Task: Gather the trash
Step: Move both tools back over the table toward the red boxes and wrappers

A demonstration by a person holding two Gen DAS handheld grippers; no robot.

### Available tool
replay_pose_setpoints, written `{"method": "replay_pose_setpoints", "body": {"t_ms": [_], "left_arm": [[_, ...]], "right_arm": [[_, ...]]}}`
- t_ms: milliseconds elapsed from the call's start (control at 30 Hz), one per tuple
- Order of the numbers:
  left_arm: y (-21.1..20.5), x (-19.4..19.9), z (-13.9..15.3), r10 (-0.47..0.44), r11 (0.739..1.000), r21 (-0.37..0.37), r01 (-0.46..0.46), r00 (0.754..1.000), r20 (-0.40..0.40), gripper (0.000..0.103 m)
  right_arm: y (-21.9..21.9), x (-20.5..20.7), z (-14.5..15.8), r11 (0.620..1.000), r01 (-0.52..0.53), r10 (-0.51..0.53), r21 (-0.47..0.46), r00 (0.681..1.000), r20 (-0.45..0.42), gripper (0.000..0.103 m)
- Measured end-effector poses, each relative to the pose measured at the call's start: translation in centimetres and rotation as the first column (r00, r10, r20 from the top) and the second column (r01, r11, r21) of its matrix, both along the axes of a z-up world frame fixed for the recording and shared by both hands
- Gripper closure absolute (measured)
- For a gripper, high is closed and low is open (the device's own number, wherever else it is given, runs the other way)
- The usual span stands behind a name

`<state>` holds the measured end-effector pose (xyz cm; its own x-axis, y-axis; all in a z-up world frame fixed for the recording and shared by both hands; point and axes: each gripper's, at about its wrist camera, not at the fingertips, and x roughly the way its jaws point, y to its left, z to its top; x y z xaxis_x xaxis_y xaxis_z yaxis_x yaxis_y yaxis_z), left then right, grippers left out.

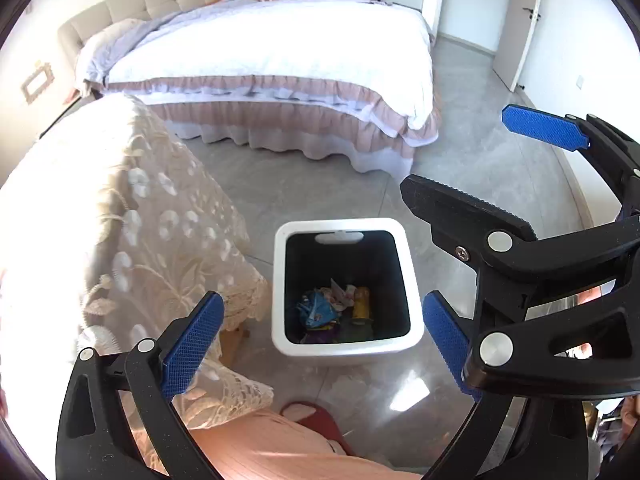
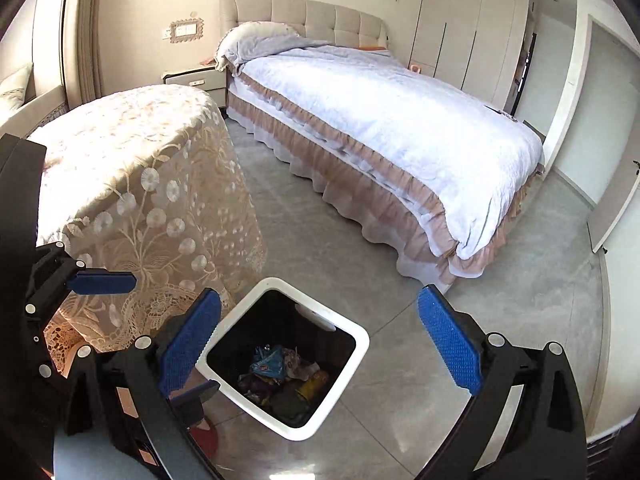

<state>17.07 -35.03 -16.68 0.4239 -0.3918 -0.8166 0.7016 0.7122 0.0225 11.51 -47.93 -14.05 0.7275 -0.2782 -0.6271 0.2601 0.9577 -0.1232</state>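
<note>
A white trash bin (image 1: 280, 280) with a dark inside stands on the grey floor. It holds several pieces of trash (image 1: 336, 308): a blue wrapper, crumpled paper, a yellow can. My left gripper (image 1: 320, 344) is open and empty above the bin's near side. The right gripper's open fingers (image 1: 544, 128) show at the right of that view. In the right wrist view the bin (image 2: 356, 344) with the trash (image 2: 280, 372) lies below my right gripper (image 2: 316, 344), which is open and empty. The left gripper's finger (image 2: 102, 282) shows at the left.
A table with a lace cloth (image 1: 120, 208) stands left of the bin, also in the right wrist view (image 2: 140, 184). A bed with a white cover (image 1: 280, 60) lies behind, also in the right wrist view (image 2: 380, 128). A door (image 1: 516, 20) is at the back right. A red slipper (image 1: 316, 420) is near me.
</note>
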Motion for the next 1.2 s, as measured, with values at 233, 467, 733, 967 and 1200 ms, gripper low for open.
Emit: {"method": "replay_pose_setpoints", "body": {"t_ms": [233, 467, 733, 967, 1200], "left_arm": [[5.1, -1.1, 3.8, 0.133, 0.988, -0.085, -0.126, 0.988, 0.078, 0.005], [10.8, -1.3, 6.3, 0.292, 0.953, -0.136, -0.271, 0.941, 0.17, 0.005], [19.3, 0.0, 7.5, 0.455, 0.889, -0.16, -0.428, 0.864, 0.217, 0.005], [26.8, 2.4, 7.7, 0.579, 0.814, -0.129, -0.566, 0.777, 0.249, 0.005], [33.3, 6.4, 7.4, 0.679, 0.728, -0.098, -0.679, 0.694, 0.24, 0.005]], "right_arm": [[4.0, -0.5, 3.2, 0.996, -0.08, 0.083, -0.035, 0.993, 0.087, 0.005], [9.0, 0.5, 5.7, 0.983, -0.181, 0.183, -0.026, 0.97, 0.158, 0.005], [15.9, 3.7, 7.2, 0.947, -0.322, 0.319, -0.014, 0.93, 0.184, 0.005], [21.1, 7.1, 7.4, 0.906, -0.423, 0.415, 0.018, 0.895, 0.165, 0.005], [25.3, 11.5, 6.4, 0.877, -0.479, 0.472, 0.038, 0.873, 0.127, 0.005]]}}
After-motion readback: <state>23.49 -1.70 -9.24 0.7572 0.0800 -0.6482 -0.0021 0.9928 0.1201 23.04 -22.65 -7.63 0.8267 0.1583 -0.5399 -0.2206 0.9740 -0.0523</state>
